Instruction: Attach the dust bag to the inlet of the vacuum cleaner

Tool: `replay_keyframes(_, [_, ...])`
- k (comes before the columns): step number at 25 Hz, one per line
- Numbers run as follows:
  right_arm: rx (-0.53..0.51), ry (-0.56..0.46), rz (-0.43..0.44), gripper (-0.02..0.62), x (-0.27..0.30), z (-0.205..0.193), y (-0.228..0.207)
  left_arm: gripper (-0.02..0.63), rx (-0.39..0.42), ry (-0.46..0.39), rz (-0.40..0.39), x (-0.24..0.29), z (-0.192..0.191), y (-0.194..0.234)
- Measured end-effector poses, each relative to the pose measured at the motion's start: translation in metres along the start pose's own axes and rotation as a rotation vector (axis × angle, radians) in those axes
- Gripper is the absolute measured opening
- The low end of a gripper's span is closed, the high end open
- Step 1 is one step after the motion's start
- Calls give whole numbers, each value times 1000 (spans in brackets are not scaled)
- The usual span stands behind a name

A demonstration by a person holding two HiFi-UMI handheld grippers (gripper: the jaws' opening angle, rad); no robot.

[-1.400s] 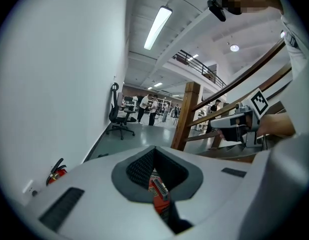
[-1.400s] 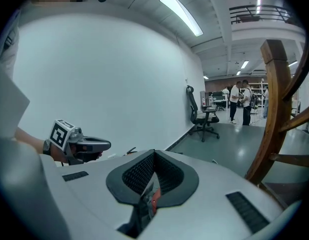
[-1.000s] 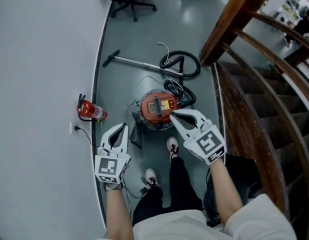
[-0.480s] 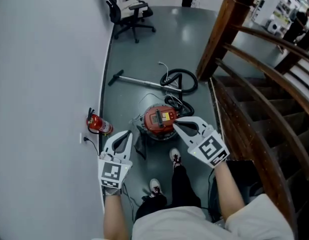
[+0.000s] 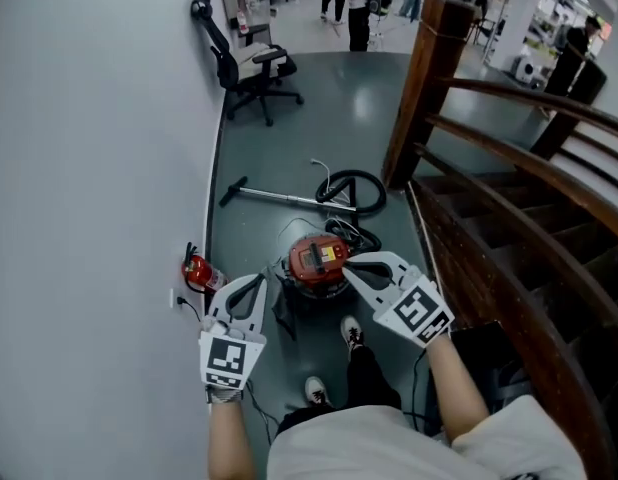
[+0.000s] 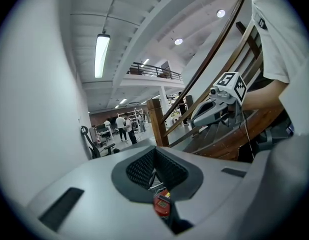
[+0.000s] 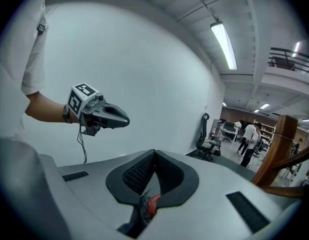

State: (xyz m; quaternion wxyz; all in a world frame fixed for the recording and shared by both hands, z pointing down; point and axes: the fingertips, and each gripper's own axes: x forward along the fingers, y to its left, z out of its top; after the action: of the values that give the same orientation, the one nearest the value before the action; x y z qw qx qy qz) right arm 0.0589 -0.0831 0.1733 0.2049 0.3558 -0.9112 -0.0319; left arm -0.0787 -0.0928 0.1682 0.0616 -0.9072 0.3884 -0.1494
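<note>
On floor [image 5: 309,128] between wall [image 5: 89,168] and stairs [image 5: 489,228]: one red vacuum [image 5: 317,260], one hose [image 5: 355,190], one wand [image 5: 274,195], one extinguisher [image 5: 198,272]. All seen whole only in head view. Gripper views catch just red sliver of vacuum through gap under own jaws, plus other gripper side-on. Two grippers, left gripper [image 5: 256,279] and right gripper [image 5: 348,260]: held in air, clear of vacuum, jaws closed together, nothing held. One dark floppy piece [image 5: 283,313] beside vacuum; bag or not, unclear. Inlet not made out.
</note>
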Motion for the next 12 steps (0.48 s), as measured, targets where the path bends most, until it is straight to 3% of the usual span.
replay_keyframes(12, [-102, -60, -57, 26, -46, 55, 34, 1, 100, -53, 6, -61, 46, -13])
